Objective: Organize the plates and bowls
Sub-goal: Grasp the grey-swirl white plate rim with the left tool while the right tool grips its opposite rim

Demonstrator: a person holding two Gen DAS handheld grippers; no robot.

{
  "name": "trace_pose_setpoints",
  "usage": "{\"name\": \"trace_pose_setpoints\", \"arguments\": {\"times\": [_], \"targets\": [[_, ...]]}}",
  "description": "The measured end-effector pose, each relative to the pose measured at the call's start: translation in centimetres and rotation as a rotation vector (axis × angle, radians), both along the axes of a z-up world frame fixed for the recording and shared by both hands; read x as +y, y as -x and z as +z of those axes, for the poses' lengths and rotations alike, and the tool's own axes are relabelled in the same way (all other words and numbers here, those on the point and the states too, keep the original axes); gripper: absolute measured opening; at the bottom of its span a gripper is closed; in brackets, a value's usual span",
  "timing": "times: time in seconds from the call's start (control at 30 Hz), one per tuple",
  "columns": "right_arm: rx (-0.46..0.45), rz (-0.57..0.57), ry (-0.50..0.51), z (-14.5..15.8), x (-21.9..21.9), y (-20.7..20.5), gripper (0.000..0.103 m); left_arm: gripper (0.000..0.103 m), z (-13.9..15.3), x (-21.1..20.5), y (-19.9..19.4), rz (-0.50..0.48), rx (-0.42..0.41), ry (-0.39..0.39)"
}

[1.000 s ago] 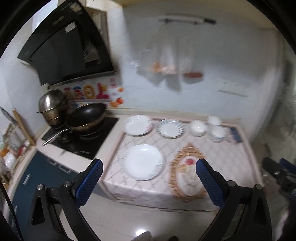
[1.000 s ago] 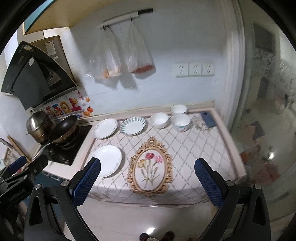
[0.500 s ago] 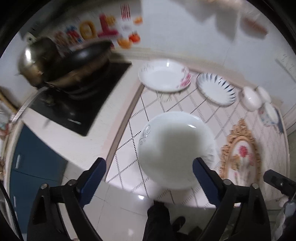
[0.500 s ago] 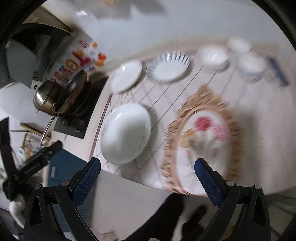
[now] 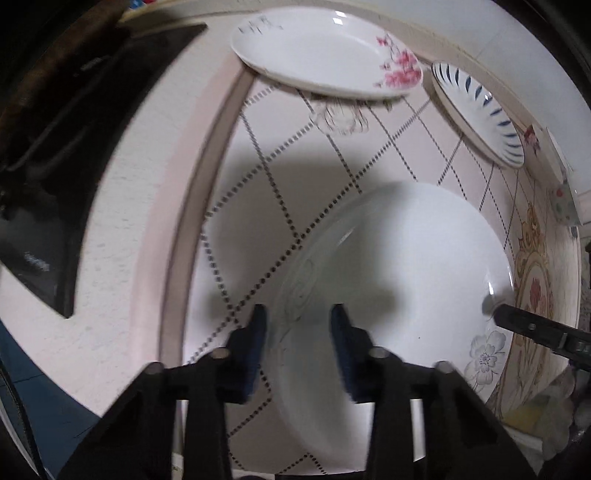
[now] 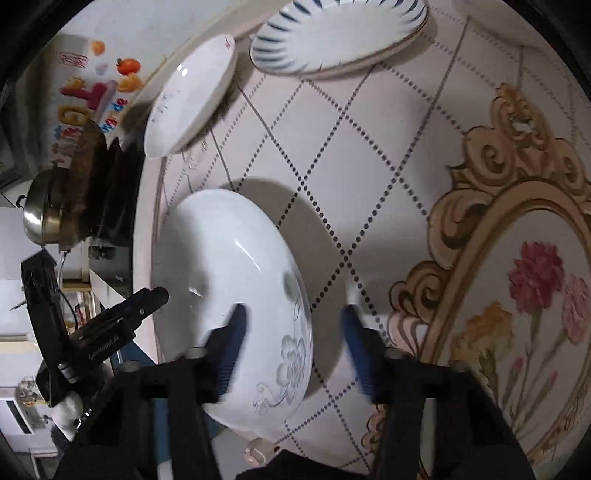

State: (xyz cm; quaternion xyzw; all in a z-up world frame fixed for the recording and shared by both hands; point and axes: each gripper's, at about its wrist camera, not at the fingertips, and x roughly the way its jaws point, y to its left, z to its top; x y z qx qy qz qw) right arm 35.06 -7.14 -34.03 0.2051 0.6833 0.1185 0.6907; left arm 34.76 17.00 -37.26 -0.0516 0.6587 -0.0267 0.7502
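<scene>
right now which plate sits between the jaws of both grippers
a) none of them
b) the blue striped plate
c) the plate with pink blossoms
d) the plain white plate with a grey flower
d: the white plate with the grey flower has its rim between the closing jaws of the left gripper on one side and the right gripper on the other; the pink blossom plate and the blue striped plate lie untouched further back.

Setting: home kitchen. Evidence: countertop [image 6: 388, 155] covered with a diamond-pattern cloth carrying plain and patterned crockery, e.g. white plate [image 6: 229, 295]. Left of the countertop, black cooktop [image 5: 48, 177] with a steel pot [image 6: 40, 218]. Behind the pot, colourful stickers [image 6: 88, 92] on the white tiled wall.
</scene>
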Motion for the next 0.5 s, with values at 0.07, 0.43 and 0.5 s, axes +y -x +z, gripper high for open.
{"name": "trace_pose_setpoints", "arguments": {"times": [0.07,0.43,0.5], "targets": [[0.02,0.008,-0.001,-0.9,0.5,-0.1,0.018,0.028,0.0,-0.2,0.1,-0.008,-0.015,-0.018],[-0.021,0.05,0.047,-0.2,-0.2,0.5,0.015,0.028,1.7,-4.9,1.4,-0.01,-0.054,-0.058],[-0.026,0.052,0.047,0.5,-1.4,0.8,0.015,0.028,2.5,-6.4,1.6,-0.018,-0.066,-0.057]]}}
